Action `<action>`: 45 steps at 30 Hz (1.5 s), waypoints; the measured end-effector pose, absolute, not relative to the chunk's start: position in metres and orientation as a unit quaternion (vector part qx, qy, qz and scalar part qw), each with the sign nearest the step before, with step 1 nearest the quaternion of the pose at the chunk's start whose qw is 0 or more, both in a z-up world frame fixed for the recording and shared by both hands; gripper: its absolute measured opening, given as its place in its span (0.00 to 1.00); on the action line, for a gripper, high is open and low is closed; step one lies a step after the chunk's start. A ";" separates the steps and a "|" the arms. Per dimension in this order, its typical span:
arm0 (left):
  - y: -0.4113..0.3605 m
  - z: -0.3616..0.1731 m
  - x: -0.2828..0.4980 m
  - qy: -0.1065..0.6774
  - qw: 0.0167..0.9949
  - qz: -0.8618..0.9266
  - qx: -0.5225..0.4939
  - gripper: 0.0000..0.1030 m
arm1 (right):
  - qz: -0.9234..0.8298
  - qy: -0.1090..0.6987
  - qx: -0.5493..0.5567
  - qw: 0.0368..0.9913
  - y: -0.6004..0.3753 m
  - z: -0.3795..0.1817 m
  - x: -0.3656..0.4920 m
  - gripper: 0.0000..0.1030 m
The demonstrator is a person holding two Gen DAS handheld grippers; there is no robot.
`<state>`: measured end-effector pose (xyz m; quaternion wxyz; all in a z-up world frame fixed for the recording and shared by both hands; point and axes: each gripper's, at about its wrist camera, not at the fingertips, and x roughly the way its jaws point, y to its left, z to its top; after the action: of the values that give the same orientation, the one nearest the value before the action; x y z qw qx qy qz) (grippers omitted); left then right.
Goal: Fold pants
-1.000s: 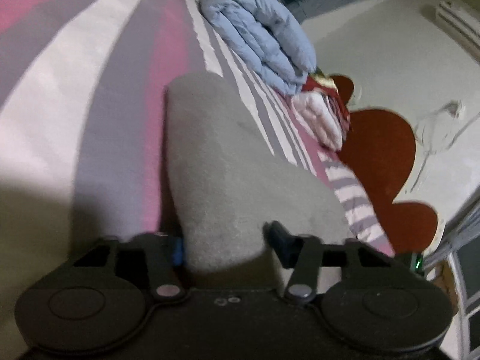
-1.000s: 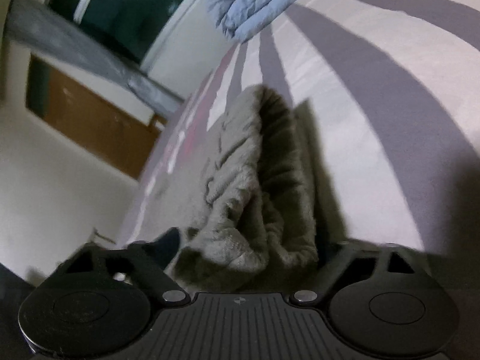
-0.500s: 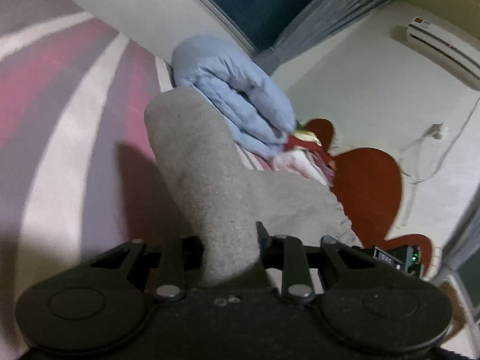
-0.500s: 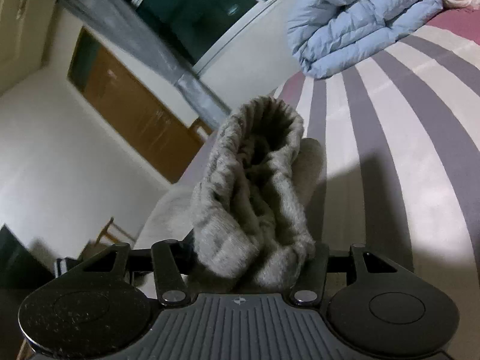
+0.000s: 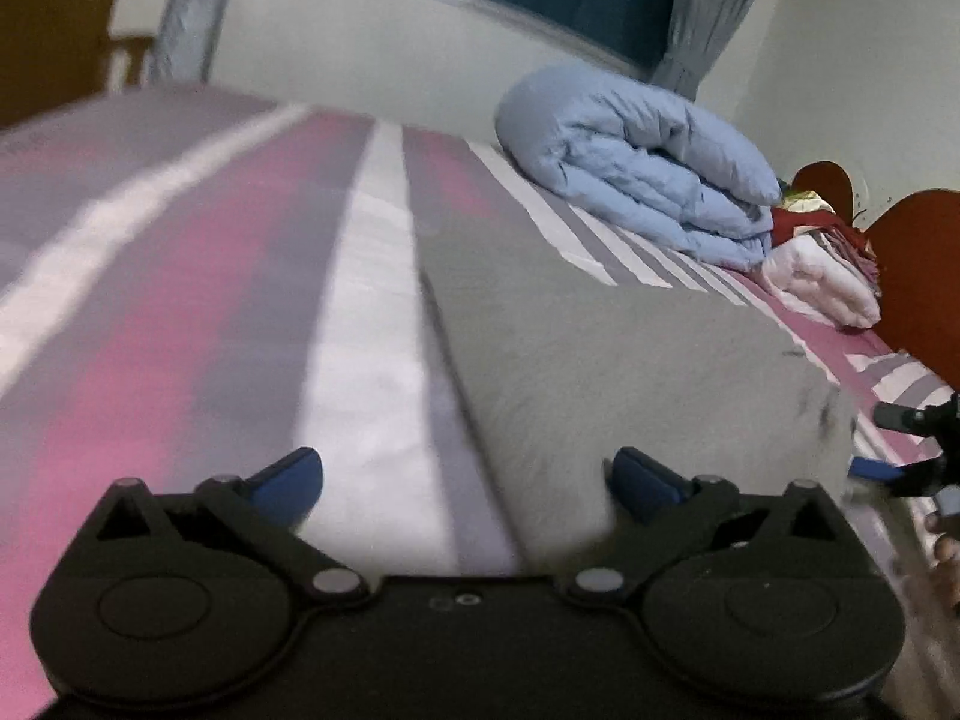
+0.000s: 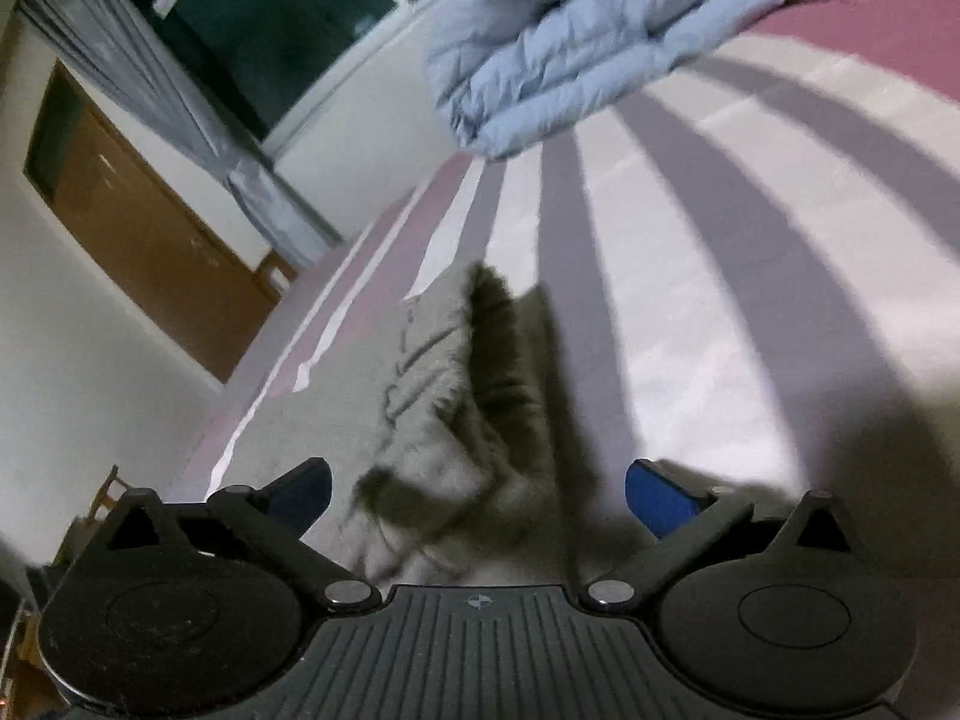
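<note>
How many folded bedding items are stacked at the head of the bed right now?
2: a blue comforter on the striped bed, and a pale pink folded blanket beside it by the headboard. More may be hidden behind.

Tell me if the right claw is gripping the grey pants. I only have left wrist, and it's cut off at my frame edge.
Observer: No. On right wrist the right claw has just been opening. Its jaws stand wide, and the grey pants lie between them with the blue pads off the fabric.
Operator: Is that end lying flat?
Observer: No. The top layer there is rumpled into ridges, and a dark gap stays open under its edge.
</note>
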<state>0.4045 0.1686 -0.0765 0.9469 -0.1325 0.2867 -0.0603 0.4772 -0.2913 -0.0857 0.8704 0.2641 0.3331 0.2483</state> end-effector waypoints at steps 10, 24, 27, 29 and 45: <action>0.201 -0.064 0.255 0.268 0.954 0.052 -0.124 0.94 | 0.124 0.291 0.138 0.939 -0.362 -0.077 0.334 1.00; 0.119 -0.013 0.123 0.202 0.973 0.031 -0.110 0.94 | 0.120 0.215 0.102 0.964 -0.335 -0.036 0.161 1.00; 0.095 -0.009 0.101 0.199 0.975 0.013 -0.099 0.94 | 0.137 0.200 0.099 0.965 -0.319 -0.027 0.129 1.00; 0.081 -0.010 0.087 0.200 0.976 0.007 -0.087 0.94 | 0.150 0.192 0.088 0.966 -0.309 -0.022 0.108 1.00; 0.021 -0.006 0.001 0.146 0.988 -0.015 -0.051 0.94 | 0.196 0.159 0.065 0.965 -0.259 -0.012 0.010 1.00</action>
<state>0.0011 0.0209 -0.0063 0.9879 -0.0510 0.1460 -0.0149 0.0096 -0.2586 -0.0123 0.9654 0.0645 0.1592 0.1963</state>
